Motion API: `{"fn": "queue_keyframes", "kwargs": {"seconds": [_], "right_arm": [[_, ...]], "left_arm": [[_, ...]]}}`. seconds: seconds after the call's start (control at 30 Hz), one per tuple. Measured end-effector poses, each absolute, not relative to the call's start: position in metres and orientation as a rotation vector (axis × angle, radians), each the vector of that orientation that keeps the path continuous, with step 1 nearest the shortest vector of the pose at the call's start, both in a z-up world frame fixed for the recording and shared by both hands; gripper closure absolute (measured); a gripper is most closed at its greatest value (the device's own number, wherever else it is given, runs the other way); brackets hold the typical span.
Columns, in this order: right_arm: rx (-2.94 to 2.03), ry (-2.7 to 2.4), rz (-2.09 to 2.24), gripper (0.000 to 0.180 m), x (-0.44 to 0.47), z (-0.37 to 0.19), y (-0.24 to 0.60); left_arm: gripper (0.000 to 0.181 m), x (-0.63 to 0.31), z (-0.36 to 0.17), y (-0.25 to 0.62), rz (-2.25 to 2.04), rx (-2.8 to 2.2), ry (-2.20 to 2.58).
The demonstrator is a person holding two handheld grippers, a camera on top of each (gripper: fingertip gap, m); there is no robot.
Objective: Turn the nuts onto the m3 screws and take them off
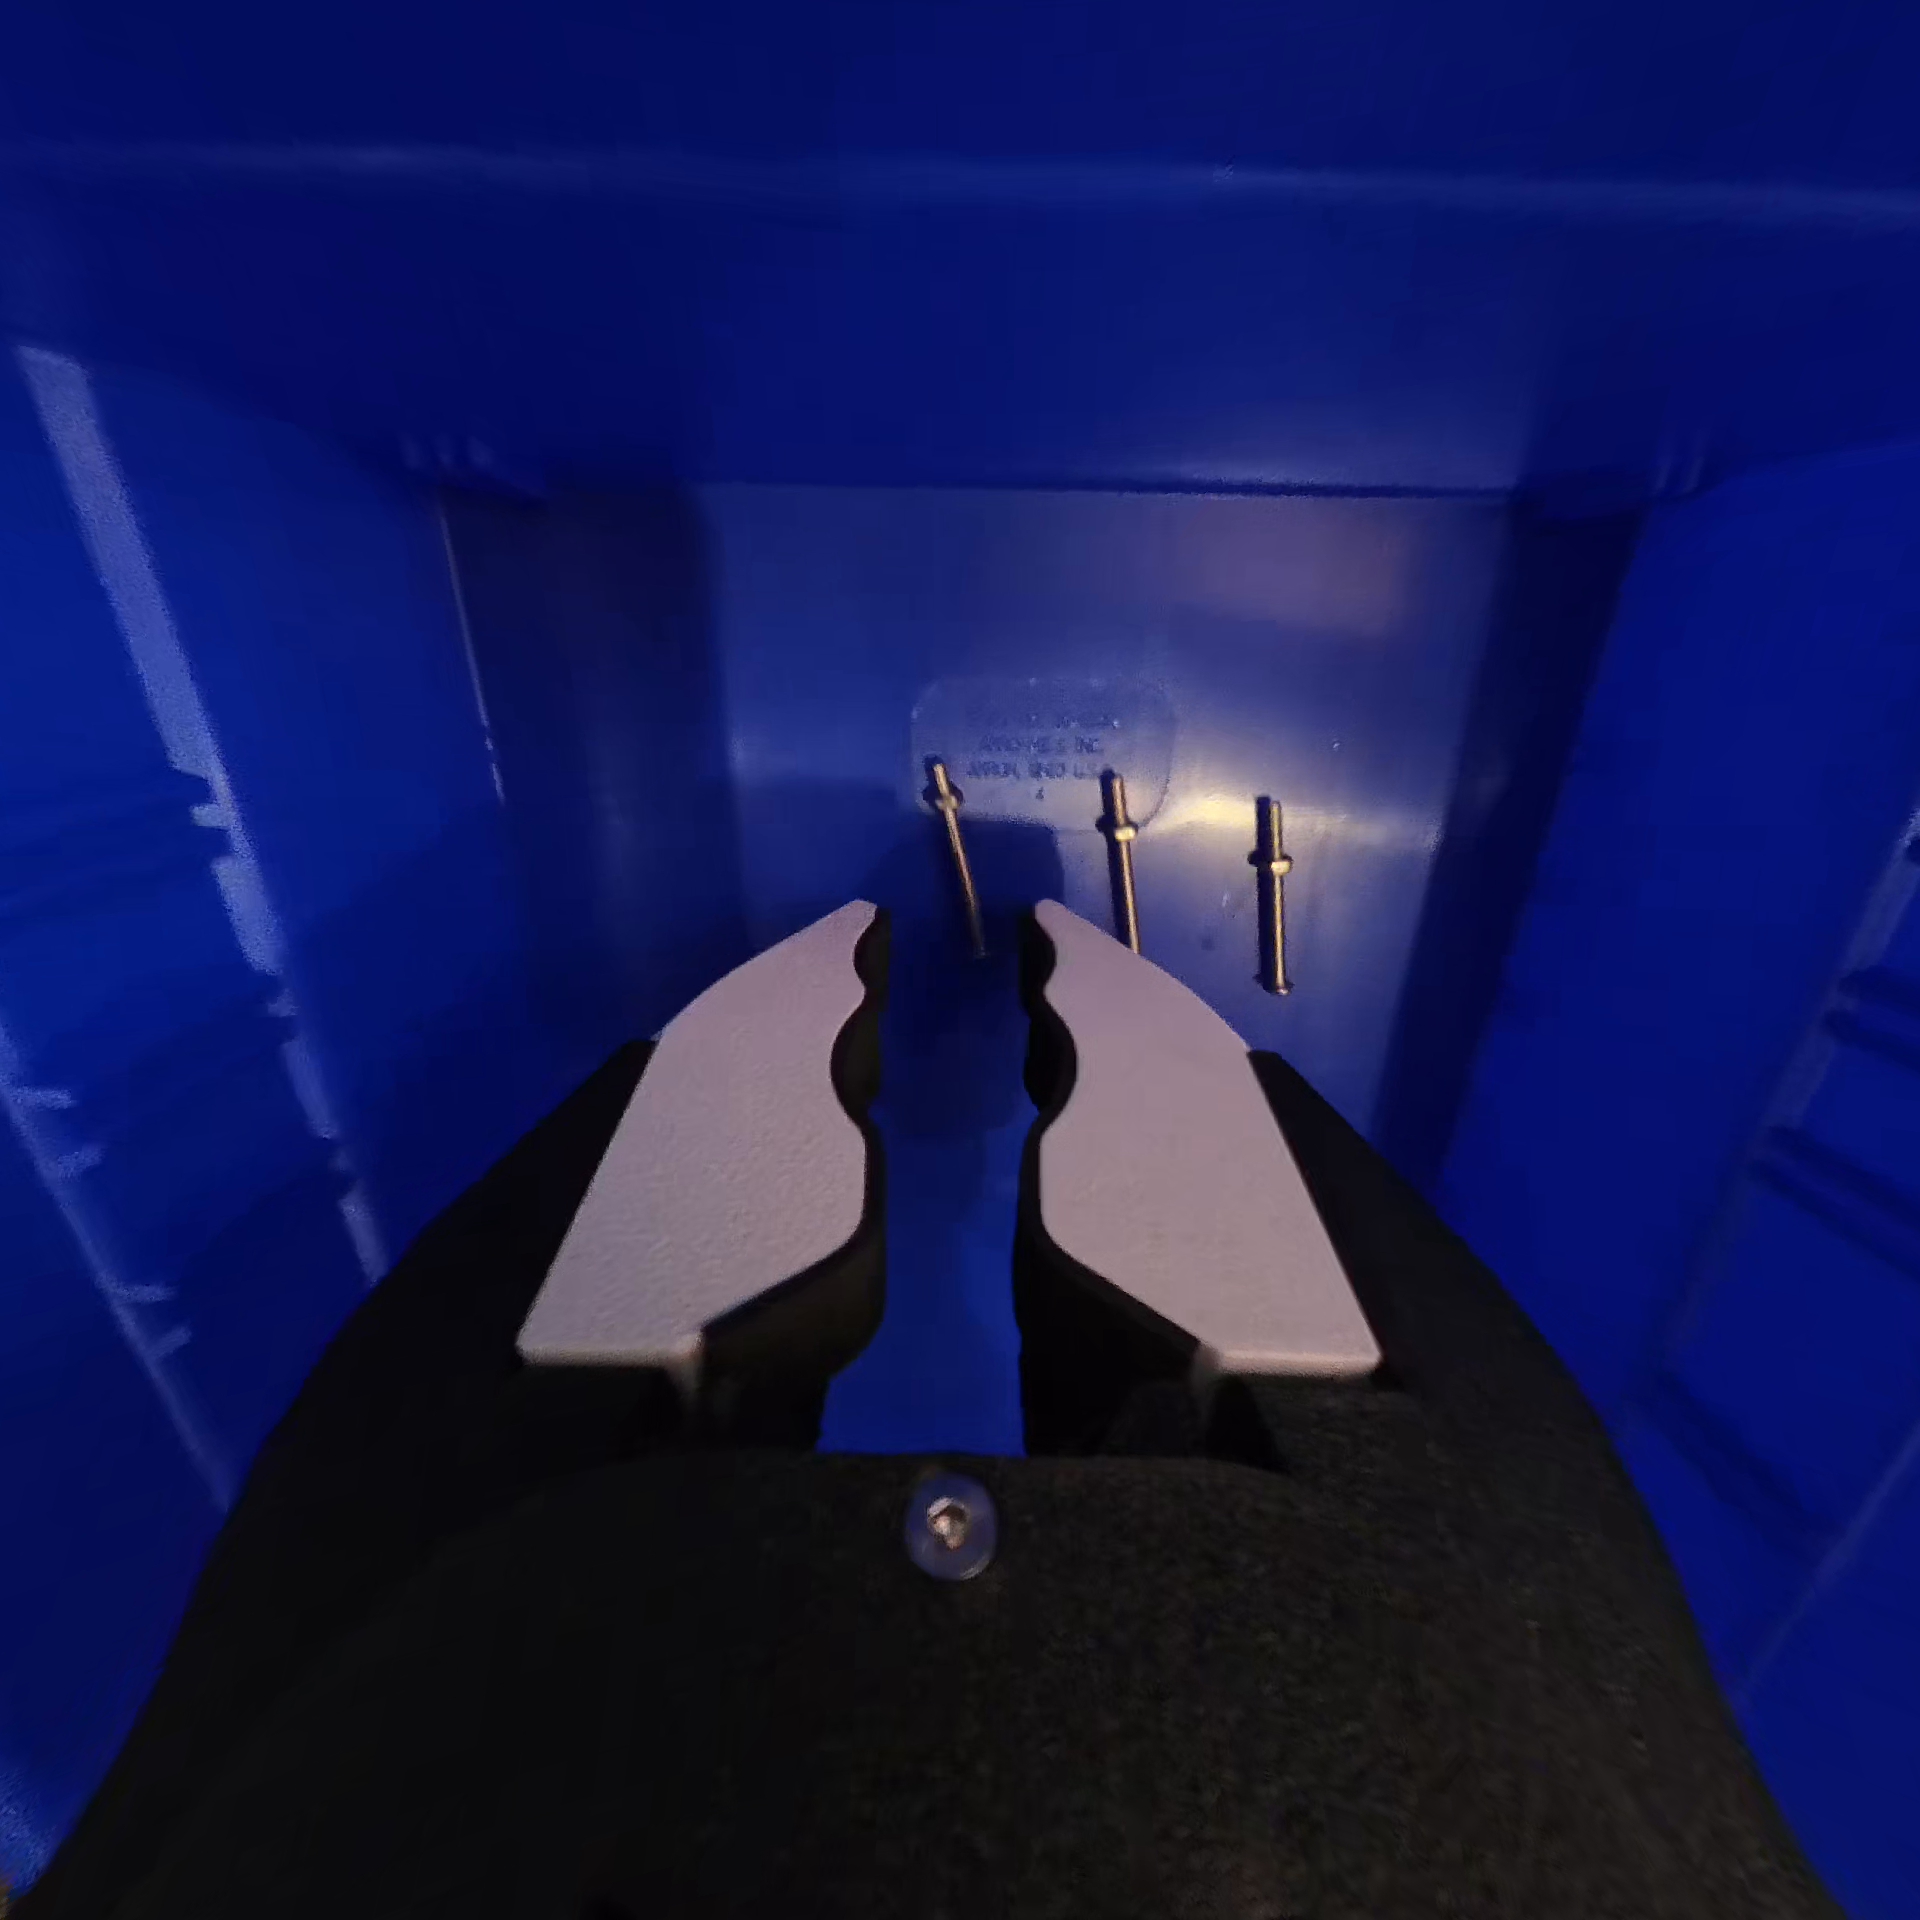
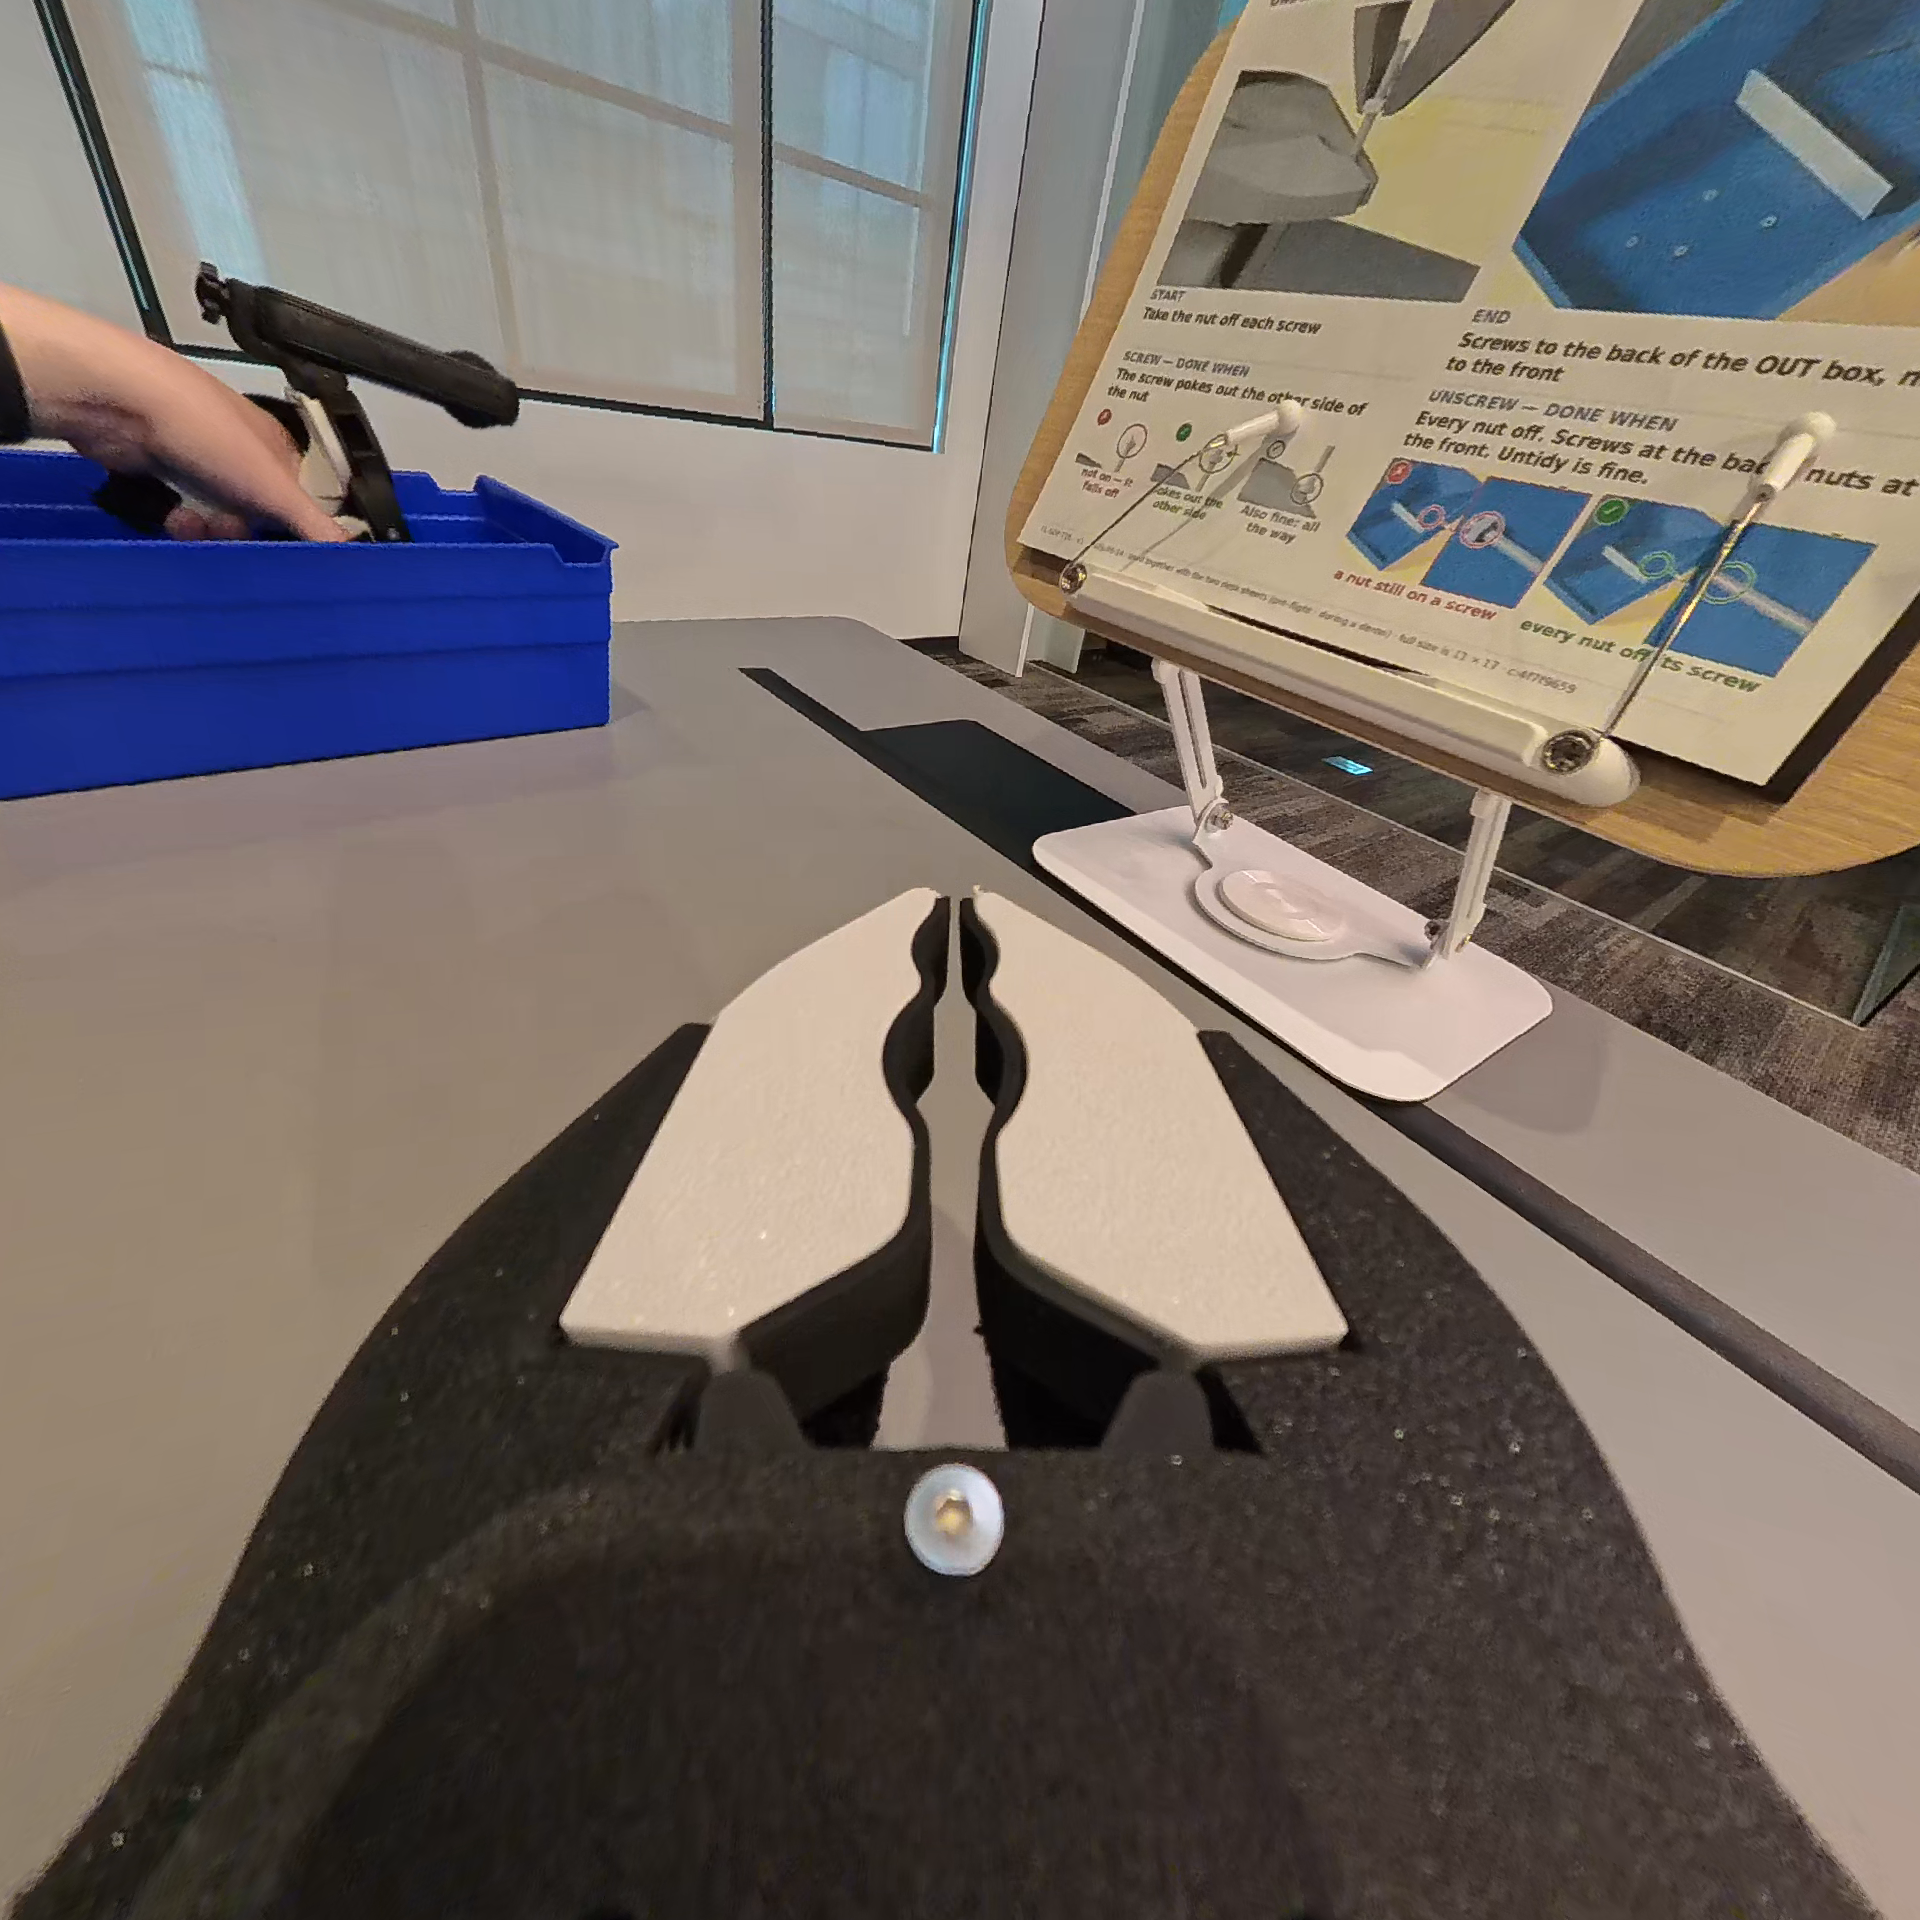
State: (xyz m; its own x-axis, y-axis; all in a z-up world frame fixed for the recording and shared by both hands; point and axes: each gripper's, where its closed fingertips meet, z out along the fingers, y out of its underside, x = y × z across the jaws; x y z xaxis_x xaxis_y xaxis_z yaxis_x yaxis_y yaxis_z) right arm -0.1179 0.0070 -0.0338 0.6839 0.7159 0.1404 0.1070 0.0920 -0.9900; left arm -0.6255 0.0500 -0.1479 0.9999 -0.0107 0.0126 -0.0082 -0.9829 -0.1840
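In the left wrist view my left gripper (image 1: pixel 954 914) is open and empty inside a blue bin (image 1: pixel 1662 831). Three long thin screws lie on the bin floor just ahead: a left screw (image 1: pixel 956 854), a middle screw (image 1: pixel 1120 860) and a right screw (image 1: pixel 1272 896). Each carries a small nut near its far end. The left screw's near tip lies in line with the gap between my fingertips. In the right wrist view my right gripper (image 2: pixel 956 899) is shut and empty above the grey table (image 2: pixel 312 987). The left gripper's handle (image 2: pixel 353 405), held by a hand (image 2: pixel 156 447), reaches into the blue bin (image 2: pixel 312 644).
A white stand (image 2: pixel 1299 956) on the table's right side holds a wooden board with an instruction sheet (image 2: pixel 1507 364). The table's right edge (image 2: pixel 1662 1288) runs beside it, with carpet floor beyond. Windows stand behind the bin. The bin walls close in around my left gripper. The tips of one gripper are about 55 cm away from the tips of the other.
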Motion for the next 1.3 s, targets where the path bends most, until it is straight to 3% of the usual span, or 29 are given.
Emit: {"fn": "queue_keyframes", "kwargs": {"seconds": [0.17,0.37,0.6,0.83,1.03,1.17,1.3], "right_arm": [[-1.427,-0.737,0.516,0.179,-0.118,-0.033,0.007],[-1.429,-0.751,0.509,0.179,-0.12,-0.034,0.005],[-1.428,-0.76,0.511,0.179,-0.121,-0.034,0.003],[-1.422,-0.745,0.541,0.179,-0.12,-0.032,0.005],[-1.428,-0.782,0.536,0.179,-0.126,-0.035,0.005],[-1.415,-0.8,0.564,0.179,-0.13,-0.033,0.0],[-1.404,-0.812,0.603,0.179,-0.125,-0.029,-0.006]], "left_arm": [[0.158,-0.628,-0.149,0.051,0.005,-2.976,-0.027],[0.178,-0.627,-0.151,0.048,0.033,-2.997,-0.019],[0.178,-0.623,-0.142,0.048,-0.178,-2.901,-0.089],[0.178,-0.601,-0.008,0.068,-0.529,-2.344,0.026],[0.178,-0.487,0.126,0.023,-0.797,-1.838,0.457],[0.178,-0.385,0.141,-0.016,-0.849,-1.615,0.72],[0.178,-0.287,0.109,-0.038,-0.844,-1.483,0.86]]}}
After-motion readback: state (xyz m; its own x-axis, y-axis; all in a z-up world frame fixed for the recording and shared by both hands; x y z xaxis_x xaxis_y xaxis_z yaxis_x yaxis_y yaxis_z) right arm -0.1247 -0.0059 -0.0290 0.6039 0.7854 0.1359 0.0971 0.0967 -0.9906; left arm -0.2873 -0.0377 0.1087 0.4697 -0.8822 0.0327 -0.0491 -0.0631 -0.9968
